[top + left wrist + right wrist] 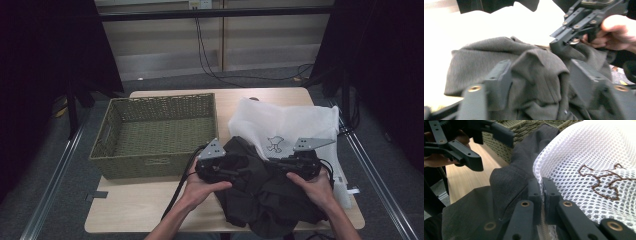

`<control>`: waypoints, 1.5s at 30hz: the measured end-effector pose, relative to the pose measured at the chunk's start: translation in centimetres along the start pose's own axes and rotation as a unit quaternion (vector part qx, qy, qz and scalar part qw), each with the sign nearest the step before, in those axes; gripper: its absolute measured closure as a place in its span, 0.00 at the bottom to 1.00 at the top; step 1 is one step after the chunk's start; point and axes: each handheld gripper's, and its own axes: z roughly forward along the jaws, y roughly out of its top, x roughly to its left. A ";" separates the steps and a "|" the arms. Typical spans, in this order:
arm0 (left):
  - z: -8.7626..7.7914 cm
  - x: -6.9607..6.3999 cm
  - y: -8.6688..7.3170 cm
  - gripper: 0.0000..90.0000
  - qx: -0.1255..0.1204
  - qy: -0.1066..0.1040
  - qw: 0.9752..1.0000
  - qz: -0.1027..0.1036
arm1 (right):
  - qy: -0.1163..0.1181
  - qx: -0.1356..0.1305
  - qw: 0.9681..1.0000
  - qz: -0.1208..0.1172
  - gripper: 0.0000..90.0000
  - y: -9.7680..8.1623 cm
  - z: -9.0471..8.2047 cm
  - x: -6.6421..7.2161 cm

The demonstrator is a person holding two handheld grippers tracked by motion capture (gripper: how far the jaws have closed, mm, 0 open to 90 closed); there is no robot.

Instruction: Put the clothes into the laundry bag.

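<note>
Left gripper (539,82) stands spread, dark cloth (499,57) bunched between its jaws without being pressed. Right gripper (542,195) is pinched on the mesh bag (586,157) edge. Cloth lies on the table (130,210), beside the basket (150,165).

light wooden table (150,210), holding a green woven basket (157,132), white mesh bag (285,125) and crumpled dark garment (265,195).
</note>
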 end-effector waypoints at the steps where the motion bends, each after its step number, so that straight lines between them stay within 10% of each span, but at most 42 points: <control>1: 0.5 -0.2 0.2 0.32 -0.002 -0.007 1.000 0.006 | 0.000 0.000 1.000 0.000 0.96 0.0 -0.1 0.0; 6: 3.5 -0.7 0.4 0.15 0.037 -0.013 0.999 0.020 | 0.004 -0.004 1.000 -0.001 0.96 0.3 -0.4 -0.1; 11: 6.8 -1.2 -1.7 0.28 0.113 0.059 0.990 0.059 | 0.001 -0.017 1.000 -0.005 0.96 1.5 -1.0 -0.1; 13: 7.1 -1.0 -2.0 0.48 0.104 0.079 0.990 0.049 | 0.001 -0.018 1.000 -0.004 0.96 2.0 -0.9 -0.1; 18: 6.5 -0.8 -1.7 0.80 0.094 0.052 0.994 0.034 | -0.002 -0.025 1.000 -0.007 0.96 3.2 -0.6 -0.1; 28: 5.4 -1.4 1.6 0.83 0.050 -0.026 0.998 0.023 | 0.006 -0.052 0.999 -0.008 0.96 5.9 0.3 0.4; 39: 7.1 0.8 0.3 0.81 0.039 0.022 0.997 -0.055 | 0.035 -0.042 0.998 -0.018 0.97 5.1 -0.5 2.8; 45: 7.1 0.6 -0.4 0.70 0.048 0.007 0.998 -0.032 | 0.018 -0.011 1.000 0.010 0.96 1.2 -0.2 1.0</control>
